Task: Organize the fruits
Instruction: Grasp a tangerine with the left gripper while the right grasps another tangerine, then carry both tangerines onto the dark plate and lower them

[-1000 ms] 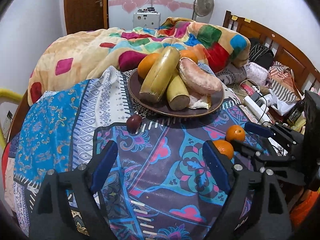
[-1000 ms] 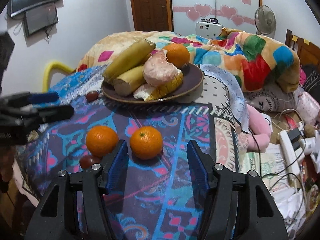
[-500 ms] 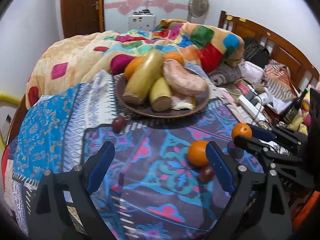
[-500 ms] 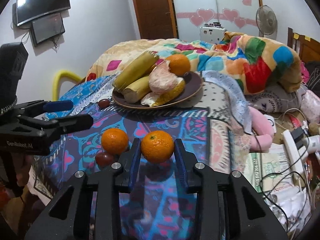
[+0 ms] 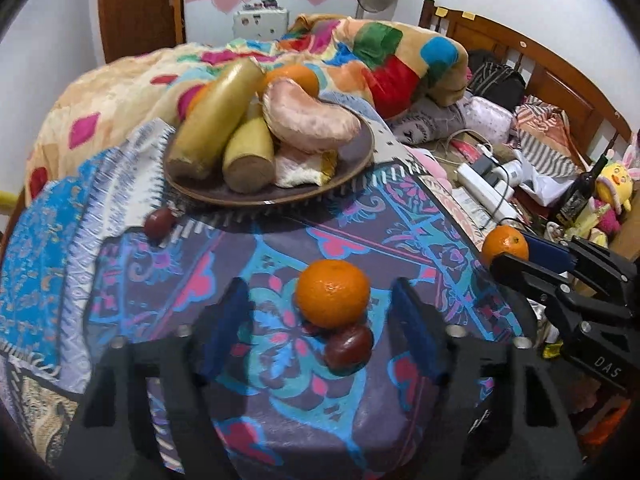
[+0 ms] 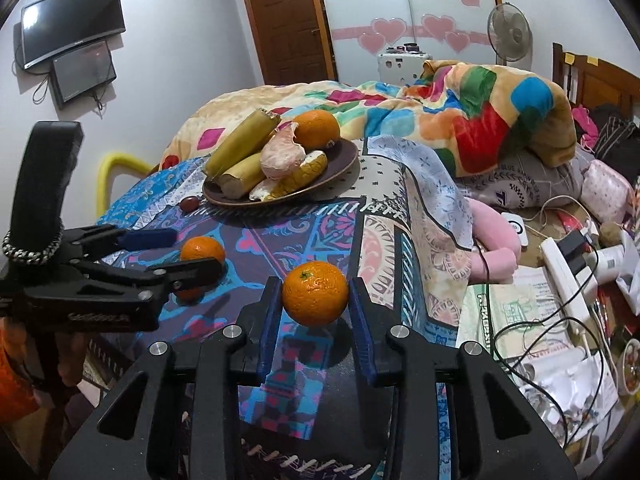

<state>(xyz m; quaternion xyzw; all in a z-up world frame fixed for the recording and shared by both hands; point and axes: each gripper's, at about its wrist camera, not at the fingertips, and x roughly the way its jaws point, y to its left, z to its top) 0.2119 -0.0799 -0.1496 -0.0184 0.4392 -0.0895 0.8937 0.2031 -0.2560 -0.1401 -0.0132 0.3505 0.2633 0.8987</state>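
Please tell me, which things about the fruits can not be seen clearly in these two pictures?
- Left wrist view: the second orange on the plate is mostly hidden by the long yellow fruit.
- Left wrist view: the red fruit is partly covered by the loose orange.
- Right wrist view: the left gripper hides part of the loose orange and red fruit.

I'm seeing even, fairly bright indoor light from above, with soft shadows under the plate (image 5: 280, 196) and the held orange (image 6: 315, 293). Both fisheye views bend and darken at the corners. The left gripper (image 5: 324, 320) looks motion-blurred.
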